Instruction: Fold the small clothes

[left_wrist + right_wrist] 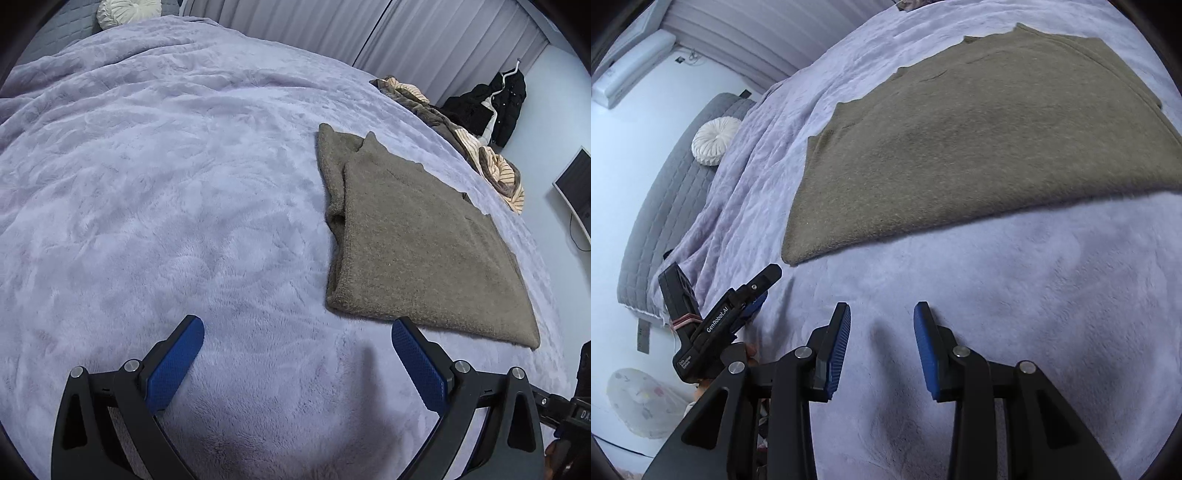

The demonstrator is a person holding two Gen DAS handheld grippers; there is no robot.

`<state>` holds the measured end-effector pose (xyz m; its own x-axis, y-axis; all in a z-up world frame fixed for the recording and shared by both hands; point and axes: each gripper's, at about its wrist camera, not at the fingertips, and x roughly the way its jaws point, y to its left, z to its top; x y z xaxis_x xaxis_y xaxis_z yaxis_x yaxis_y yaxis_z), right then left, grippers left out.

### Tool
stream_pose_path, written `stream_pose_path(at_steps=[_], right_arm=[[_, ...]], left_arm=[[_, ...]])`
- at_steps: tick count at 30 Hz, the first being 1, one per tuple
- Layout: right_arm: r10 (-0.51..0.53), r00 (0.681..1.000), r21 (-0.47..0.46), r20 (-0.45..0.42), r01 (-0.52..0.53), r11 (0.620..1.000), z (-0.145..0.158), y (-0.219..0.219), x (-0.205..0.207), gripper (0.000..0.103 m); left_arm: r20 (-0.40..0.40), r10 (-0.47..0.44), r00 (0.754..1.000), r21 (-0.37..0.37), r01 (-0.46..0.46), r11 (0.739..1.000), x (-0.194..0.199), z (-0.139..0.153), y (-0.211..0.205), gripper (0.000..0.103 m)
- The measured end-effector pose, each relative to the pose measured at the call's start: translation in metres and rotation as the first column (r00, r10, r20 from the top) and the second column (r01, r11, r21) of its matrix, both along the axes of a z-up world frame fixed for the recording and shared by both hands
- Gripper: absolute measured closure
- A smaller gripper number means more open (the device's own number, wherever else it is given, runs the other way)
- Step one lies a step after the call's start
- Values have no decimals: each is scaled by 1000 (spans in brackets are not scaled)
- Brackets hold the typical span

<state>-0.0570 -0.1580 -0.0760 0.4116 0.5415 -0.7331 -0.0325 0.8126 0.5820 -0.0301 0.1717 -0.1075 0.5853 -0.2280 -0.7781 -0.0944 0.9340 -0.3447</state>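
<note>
A brown knit garment (417,236) lies folded flat on the lilac fleece blanket (166,184), right of centre in the left wrist view. It fills the upper part of the right wrist view (960,140). My left gripper (297,328) is open and empty, just in front of the garment's near left corner, above the blanket. My right gripper (882,314) is open and empty, a short way before the garment's near edge. The left gripper also shows at the left of the right wrist view (757,291).
A heap of striped and brown clothes (480,151) lies at the bed's far right edge. A black coat (498,103) hangs by the curtains. A white round cushion (713,142) rests against the grey headboard (665,206). A monitor (576,184) stands at right.
</note>
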Motion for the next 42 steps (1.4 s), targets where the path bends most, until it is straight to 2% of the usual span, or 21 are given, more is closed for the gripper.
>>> stream_pose_path(at_steps=[3, 8, 13, 17, 20, 29, 32, 35, 40, 41, 42], right_arm=[[-25, 1000, 19, 12, 25, 1000, 0, -9, 0, 58], [-56, 998, 107, -11, 57, 993, -8, -16, 10, 54], [-81, 997, 159, -5, 81, 984, -10, -17, 24, 54], [-85, 996, 191, -33, 90, 978, -15, -11, 38, 53], [-70, 997, 199, -46, 77, 977, -17, -2, 46, 53], [20, 997, 229, -79, -2, 974, -26, 38, 67, 53], [9, 995, 238, -103, 16, 971, -34, 47, 78, 53], [-33, 991, 276, -126, 67, 959, -43, 51, 85, 53], [-70, 989, 335, -133, 112, 936, -46, 58, 101, 54], [-78, 989, 340, -122, 116, 933, -43, 58, 103, 69], [-82, 991, 337, -110, 115, 934, -40, 57, 106, 91]], left_arm=[[-17, -6, 1000, -5, 6, 1000, -2, 9, -5, 2], [-40, -23, 999, 73, 26, 997, 1, 17, -14, 1], [-67, -25, 997, 73, 29, 997, 6, 16, -15, 1], [-81, -33, 996, 90, 40, 995, 11, 15, -18, 2], [-82, -35, 996, 72, 41, 997, 14, 15, -18, 2], [-69, -61, 996, -82, 56, 995, 29, 20, 1, 2], [-57, -75, 996, -135, 67, 989, 34, 22, 7, 2], [-57, -121, 991, -239, 104, 965, 45, 18, 10, 2], [-61, -182, 981, -397, 144, 906, 78, 7, 9, 2], [-56, -197, 979, -422, 156, 893, 85, 6, 8, 2], [-55, -206, 977, -448, 160, 879, 95, 5, 8, 2]])
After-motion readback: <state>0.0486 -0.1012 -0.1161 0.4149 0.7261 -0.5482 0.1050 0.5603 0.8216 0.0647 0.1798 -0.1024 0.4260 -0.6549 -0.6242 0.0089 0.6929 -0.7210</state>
